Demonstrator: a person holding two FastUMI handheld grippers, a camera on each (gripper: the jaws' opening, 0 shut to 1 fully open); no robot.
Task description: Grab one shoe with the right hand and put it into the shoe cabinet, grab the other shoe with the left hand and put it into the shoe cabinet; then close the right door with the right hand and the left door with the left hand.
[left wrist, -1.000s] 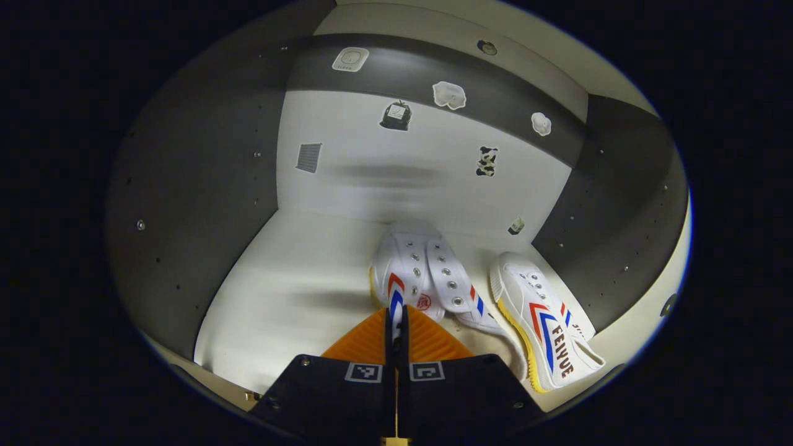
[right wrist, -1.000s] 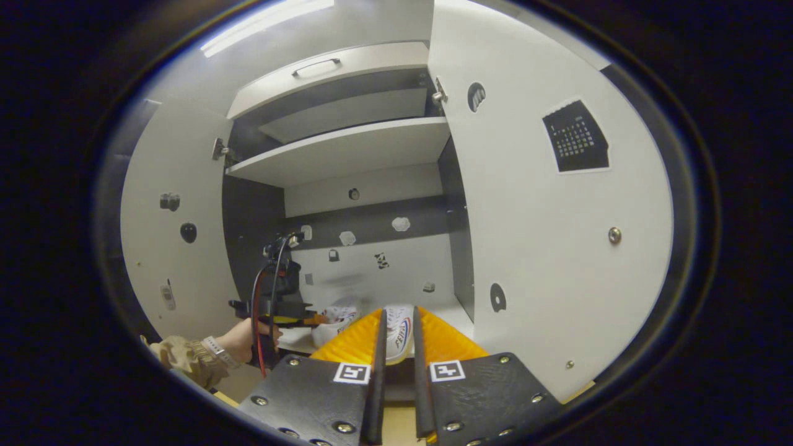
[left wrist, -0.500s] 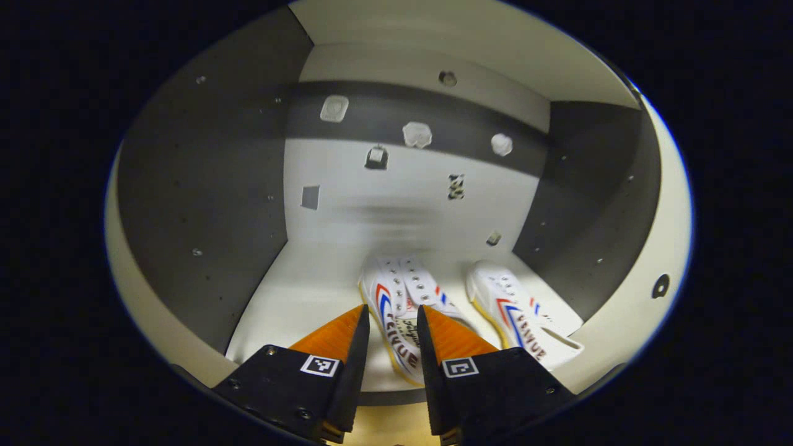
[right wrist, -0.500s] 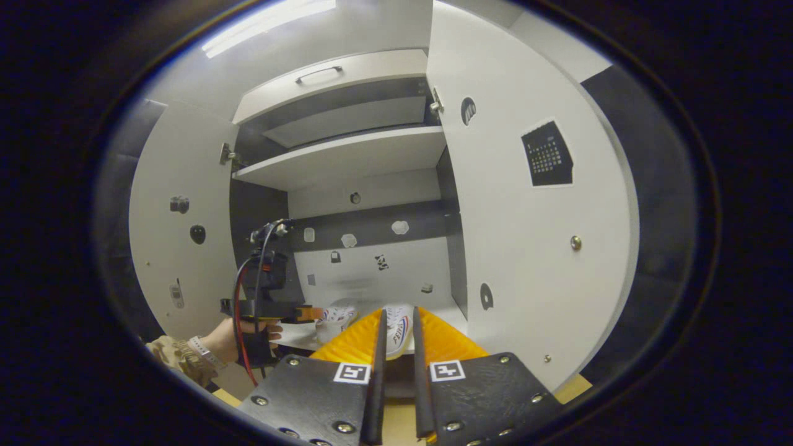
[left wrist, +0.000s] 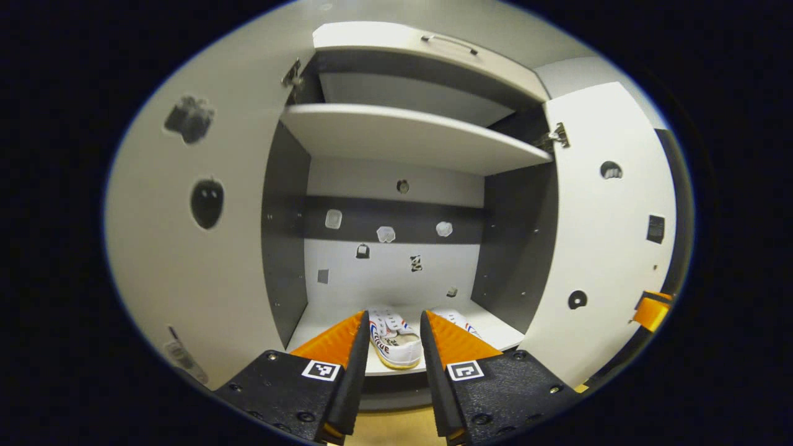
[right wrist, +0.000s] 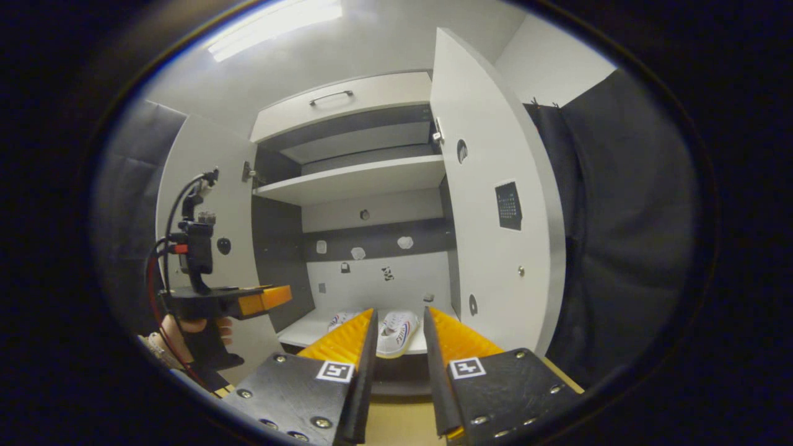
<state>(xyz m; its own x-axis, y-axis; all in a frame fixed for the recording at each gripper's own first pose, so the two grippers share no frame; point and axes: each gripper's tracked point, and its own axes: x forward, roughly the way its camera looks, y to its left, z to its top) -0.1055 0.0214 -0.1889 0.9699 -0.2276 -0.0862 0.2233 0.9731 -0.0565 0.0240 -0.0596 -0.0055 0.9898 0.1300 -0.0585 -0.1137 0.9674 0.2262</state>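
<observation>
Hanging in front of the cabinet (left wrist: 409,133), the left gripper (left wrist: 391,347) is sitting with its fingers apart, nothing between them. Seen from the right gripper view, it (right wrist: 272,297) is hovering off the left door (right wrist: 204,248), a hand (right wrist: 186,328) gripping its handle. The right gripper (right wrist: 396,341) is also standing spread and empty, facing the opening. Both shoes are lying side by side on the bottom shelf (right wrist: 310,331), toes pointing inward: the left shoe (left wrist: 390,344) showing between the left gripper's fingers, the right shoe (left wrist: 461,321) just beside it, closer to the right wall. In the right gripper view they (right wrist: 396,331) are showing in that gripper's gap. Left door (left wrist: 186,248) and right door (right wrist: 489,235) are both standing wide open.
</observation>
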